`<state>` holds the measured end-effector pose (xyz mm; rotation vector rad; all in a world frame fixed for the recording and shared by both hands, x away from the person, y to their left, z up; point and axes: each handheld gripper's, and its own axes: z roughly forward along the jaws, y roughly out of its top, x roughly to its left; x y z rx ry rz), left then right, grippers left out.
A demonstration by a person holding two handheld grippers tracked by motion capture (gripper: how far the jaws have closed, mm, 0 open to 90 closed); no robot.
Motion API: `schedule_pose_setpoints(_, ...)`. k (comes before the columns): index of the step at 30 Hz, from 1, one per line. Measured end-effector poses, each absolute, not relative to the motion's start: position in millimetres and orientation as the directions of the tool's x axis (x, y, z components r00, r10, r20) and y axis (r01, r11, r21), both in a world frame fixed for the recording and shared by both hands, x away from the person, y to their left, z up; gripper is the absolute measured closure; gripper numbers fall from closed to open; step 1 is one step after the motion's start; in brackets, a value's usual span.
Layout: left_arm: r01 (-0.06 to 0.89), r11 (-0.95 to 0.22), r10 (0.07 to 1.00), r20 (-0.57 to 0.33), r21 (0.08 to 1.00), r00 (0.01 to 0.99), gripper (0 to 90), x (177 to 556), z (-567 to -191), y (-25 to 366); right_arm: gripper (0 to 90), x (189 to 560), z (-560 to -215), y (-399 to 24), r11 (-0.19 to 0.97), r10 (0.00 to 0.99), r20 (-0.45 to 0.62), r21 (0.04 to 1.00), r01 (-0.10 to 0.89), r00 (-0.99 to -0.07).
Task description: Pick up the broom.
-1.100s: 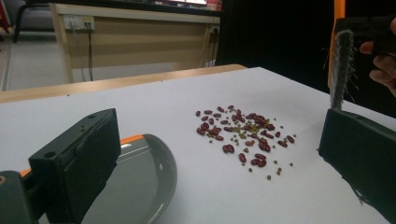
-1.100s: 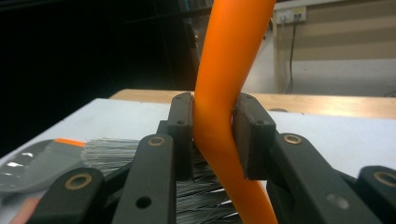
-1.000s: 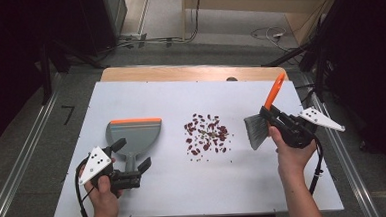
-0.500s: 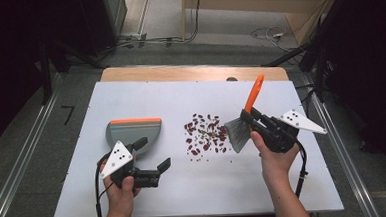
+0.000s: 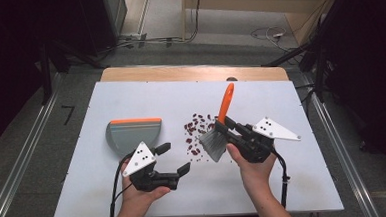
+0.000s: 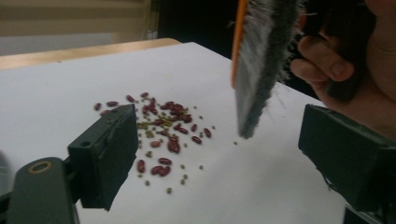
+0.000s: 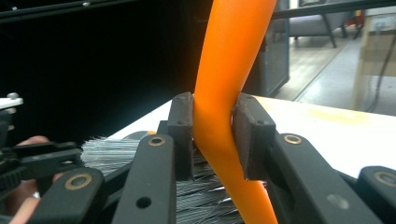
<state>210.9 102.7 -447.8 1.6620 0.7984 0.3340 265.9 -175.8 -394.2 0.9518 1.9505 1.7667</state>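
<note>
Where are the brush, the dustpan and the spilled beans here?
brush [image 5: 214,143], high view, on the grey bristles.
dustpan [image 5: 132,136], high view, on the grey tray just below the orange edge.
beans [image 6: 163,122], left gripper view, middle of the scatter.

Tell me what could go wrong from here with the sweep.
1. The left gripper is open and holds nothing, while the dustpan lies loose on the table; a sweep could push it away.
2. The brush hangs just right of the beans; a hard stroke could scatter them past the pan.
3. The right gripper pinches only the thin orange handle, so the brush may twist.
</note>
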Motion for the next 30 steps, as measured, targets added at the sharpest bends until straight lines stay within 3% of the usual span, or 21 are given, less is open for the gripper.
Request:
schedule_pose_setpoints(8, 0.34, -0.089, 0.653, -0.203, 0.936, 0.73, 22.1, 209.4, -452.2, 85.0, 68.8, 256.4, -400.4, -152.1, 0.026, 0.636, 0.182, 0.966, 0.256, -0.75)
schedule_pose_setpoints(17, 0.336, -0.088, 0.664, -0.196, 0.938, 0.722, 37.1, 207.3, -452.8, 78.3, 68.8, 242.1, -400.3, -133.9, 0.025, 0.61, 0.182, 0.968, 0.248, -0.772)
schedule_pose_setpoints(21, 0.34, -0.093, 0.664, -0.196, 0.936, 0.722, 50.0, 206.9, -453.1, 77.7, 68.8, 237.3, -401.4, -127.2, 0.035, 0.603, 0.171, 0.97, 0.24, -0.779)
schedule_pose_setpoints(26, 0.352, -0.095, 0.665, -0.204, 0.931, 0.719, 76.7, 208.7, -453.2, 82.1, 68.7, 235.8, -402.6, -123.7, 0.049, 0.597, 0.163, 0.97, 0.238, -0.786)
schedule_pose_setpoints(30, 0.362, -0.109, 0.661, -0.205, 0.926, 0.722, 82.7, 211.3, -453.4, 87.9, 67.4, 240.4, -402.8, -123.7, 0.07, 0.575, 0.168, 0.965, 0.252, -0.801)
